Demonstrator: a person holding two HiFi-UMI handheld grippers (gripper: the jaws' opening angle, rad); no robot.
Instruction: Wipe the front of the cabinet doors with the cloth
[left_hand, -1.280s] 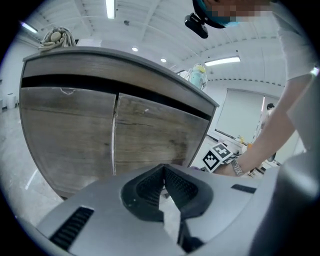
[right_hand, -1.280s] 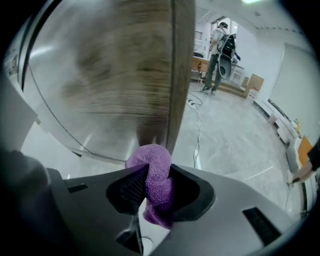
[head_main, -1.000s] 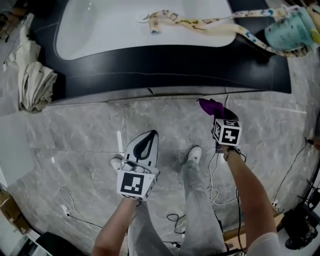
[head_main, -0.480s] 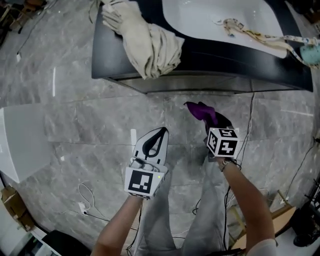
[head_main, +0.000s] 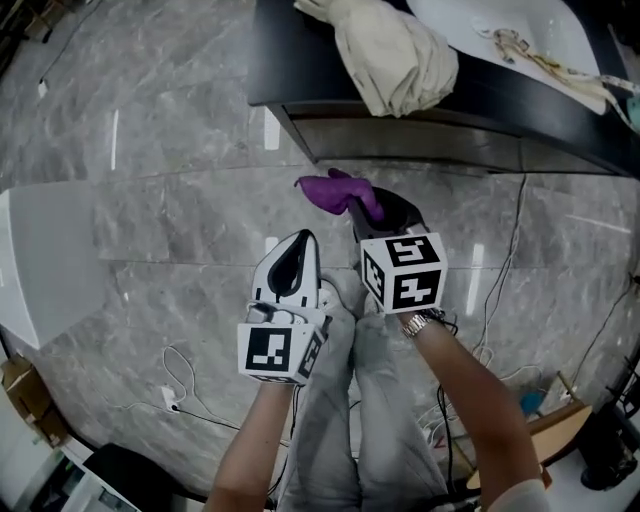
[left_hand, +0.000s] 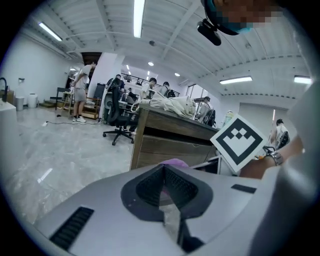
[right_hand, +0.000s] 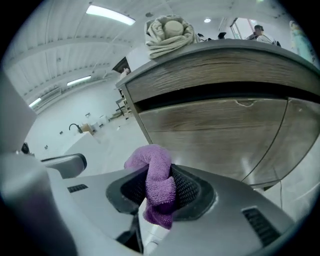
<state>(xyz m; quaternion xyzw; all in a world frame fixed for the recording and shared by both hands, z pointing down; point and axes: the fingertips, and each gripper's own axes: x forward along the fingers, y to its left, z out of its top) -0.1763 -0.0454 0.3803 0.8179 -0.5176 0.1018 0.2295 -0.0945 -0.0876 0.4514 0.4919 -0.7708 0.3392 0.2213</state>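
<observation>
Status at wipe stage: holding ready, not yet wiping, judging by the lack of contact.

Done so far:
- Pinching cloth (right_hand: 156, 165) in right gripper (right_hand: 161, 192), jaws clamping on a bunched fold, with a loop poking up past the tips and a short tail hanging below.
- Holding cloth in front of cabinet (right_hand: 220, 135), near its left end and facing the wood front, but apart from it.
- Hovering, in head view, right gripper (head_main: 362, 207) and cloth (head_main: 335, 190) over floor (head_main: 180, 200), just short of cabinet (head_main: 420, 140).

Not engaged:
- Holding left gripper (head_main: 298, 262) just beside the right one and further back from cabinet.
- Pressing left gripper (left_hand: 162, 192) jaws together on nothing; purple showing beyond the tips in that view being the cloth in the other gripper.
- Leaving towel (head_main: 395, 50) heaped on counter (head_main: 290, 60), untouched and outside the job.

Left to do, as a judgement:
- Closing the gap and pressing cloth against the front.
- Stroking across each door in turn, covering the full width.
- Treating all fronts as unwiped, there being no wiped patch readable on the wood and the sheen there being too vague to interpret.
</observation>
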